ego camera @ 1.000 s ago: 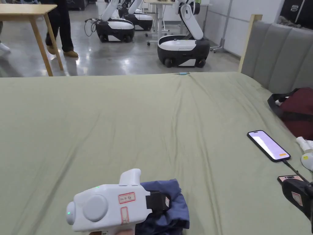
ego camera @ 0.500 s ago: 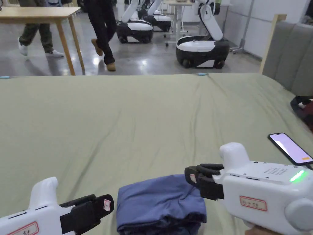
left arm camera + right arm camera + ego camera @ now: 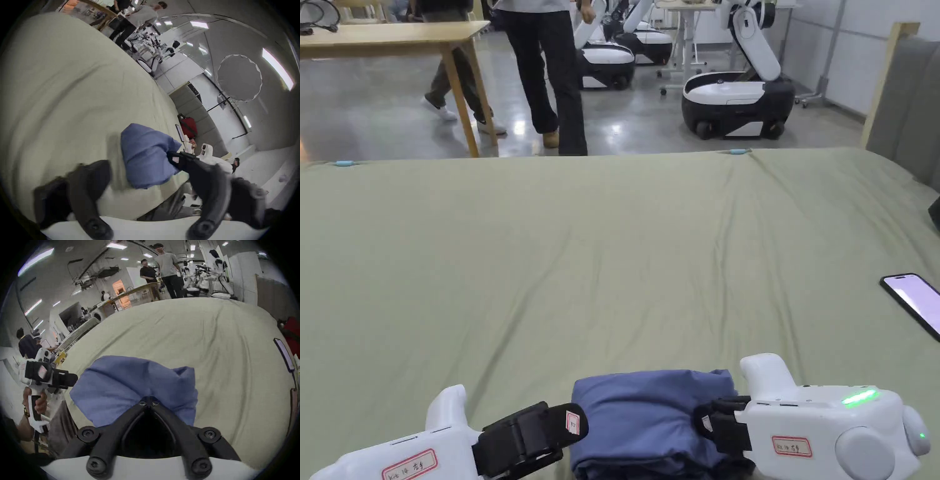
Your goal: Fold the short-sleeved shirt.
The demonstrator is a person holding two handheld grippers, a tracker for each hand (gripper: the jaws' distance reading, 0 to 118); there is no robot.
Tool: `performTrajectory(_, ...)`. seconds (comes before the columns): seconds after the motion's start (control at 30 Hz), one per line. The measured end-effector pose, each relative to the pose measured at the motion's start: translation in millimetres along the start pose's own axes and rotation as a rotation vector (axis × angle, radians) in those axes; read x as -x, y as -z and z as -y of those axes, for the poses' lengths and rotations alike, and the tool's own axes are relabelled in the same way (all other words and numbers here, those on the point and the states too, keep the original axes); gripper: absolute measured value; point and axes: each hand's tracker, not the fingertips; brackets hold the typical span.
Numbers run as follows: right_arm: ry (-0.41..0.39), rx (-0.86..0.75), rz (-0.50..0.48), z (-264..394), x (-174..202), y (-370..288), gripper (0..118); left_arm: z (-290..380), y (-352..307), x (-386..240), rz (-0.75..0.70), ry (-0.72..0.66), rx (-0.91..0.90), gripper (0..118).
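The blue short-sleeved shirt [image 3: 650,419], soft cloth folded into a thick, compact bundle, lies on the pale green bed sheet [image 3: 612,250] close to the near edge of the bed. The right gripper [image 3: 709,425], a white hand-held unit with black jaws and a green light on top, meets the bundle's right side; in the right gripper view its jaws [image 3: 148,403] are drawn together at the tips with blue cloth bunched up around them, clenched on the shirt's edge. The left gripper [image 3: 575,424], white with black jaws, sits just beside the bundle's left edge; in the left gripper view its two jaws are spread wide apart with the shirt [image 3: 146,155] beyond them and nothing between, so it is released. A hand [image 3: 38,402] grips that left unit's handle in the right gripper view. Farther right on the sheet lies a black smartphone [image 3: 915,303] with a lit screen, well apart from the shirt. Beyond the far edge of the bed stand a light wooden table [image 3: 394,37], two people's legs [image 3: 550,75] on the shiny grey floor, and white-and-black wheeled robots [image 3: 737,100]; a grey padded headboard [image 3: 915,106] rises at the right
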Motion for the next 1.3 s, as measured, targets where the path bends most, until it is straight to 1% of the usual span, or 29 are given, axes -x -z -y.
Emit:
performTrajectory(0.07,-0.011,-0.001,0.006,0.2,1.1,0.5,1,-1.7,13.2,2.7,0.050,-0.021,0.012,114)
performTrajectory(0.2,-0.011,-0.002,0.009,-0.1,2.8,-0.3,1,-3.8,47.6,10.9,0.022,-0.041,0.048,114)
performTrajectory(0.33,0.000,-0.005,-0.001,0.5,0.7,-0.7,1,-1.5,78.6,23.6,0.064,-0.096,0.105,114)
performTrajectory(0.4,0.003,-0.005,-0.003,0.2,0.7,-0.7,1,-1.2,84.7,23.8,0.099,-0.102,0.090,114)
performTrajectory(0.43,0.004,-0.005,-0.004,0.1,0.6,-0.8,1,-1.5,85.0,22.3,0.106,-0.105,0.072,113)
performTrajectory(0.47,0.004,-0.005,-0.004,0.0,0.6,-0.9,1,-2.1,84.9,21.9,0.110,-0.110,0.075,109)
performTrajectory(0.5,0.004,-0.005,-0.004,0.1,0.5,-0.9,1,-1.8,84.5,21.7,0.108,-0.119,0.067,87)
performTrajectory(0.53,0.003,-0.004,-0.002,0.2,0.5,-0.9,1,-1.7,84.2,21.5,0.055,-0.116,0.043,51)
performTrajectory(0.57,0.001,-0.005,0.001,0.5,0.1,-1.1,1,-1.7,84.4,23.7,-0.013,-0.077,0.032,27)
performTrajectory(0.6,0.005,-0.004,-0.023,0.7,-0.5,-0.9,1,-0.4,85.5,26.0,0.014,-0.075,0.053,27)
performTrajectory(0.67,0.006,-0.003,-0.014,1.3,-0.2,-0.5,1,-1.0,83.4,29.7,0.069,-0.125,0.060,26)
performTrajectory(0.7,0.004,-0.006,-0.014,1.2,0.8,-0.9,1,-2.4,82.4,29.3,0.072,-0.131,0.064,26)
performTrajectory(0.8,-0.009,-0.016,-0.016,-1.7,7.4,-5.5,1,-11.0,75.9,32.8,0.086,-0.121,0.083,26)
performTrajectory(0.87,0.002,-0.040,-0.049,-5.7,14.8,-12.5,1,-19.7,64.3,33.5,0.103,-0.110,0.104,26)
performTrajectory(0.9,-0.002,-0.045,-0.050,-7.9,20.8,-16.3,1,-27.9,54.8,36.5,0.105,-0.097,0.110,26)
performTrajectory(0.93,-0.021,-0.055,-0.042,-10.0,28.3,-20.6,1,-36.4,42.5,41.2,0.105,-0.085,0.127,26)
performTrajectory(0.97,-0.047,-0.066,-0.034,-12.2,35.4,-24.0,1,-44.2,28.5,46.4,0.105,-0.083,0.126,26)
performTrajectory(1.0,-0.059,-0.074,-0.033,-14.4,43.0,-27.3,1,-54.6,9.2,53.4,0.100,-0.052,0.131,26)
performTrajectory(1.07,-0.063,-0.086,-0.049,-18.1,56.0,-31.8,1,-74.9,-32.4,74.3,0.065,-0.017,0.114,26)
performTrajectory(1.2,-0.062,-0.095,-0.082,-24.3,81.5,-28.1,1,-118.0,-124.5,130.2,0.043,-0.036,0.091,26)
performTrajectory(1.27,-0.081,-0.090,-0.060,-26.5,96.4,-22.6,1,-139.3,-169.2,158.1,0.019,-0.005,0.070,26)
performTrajectory(1.3,-0.097,-0.082,-0.039,-27.4,103.7,-19.5,1,-148.8,-191.8,175.3,0.035,0.002,0.073,26)
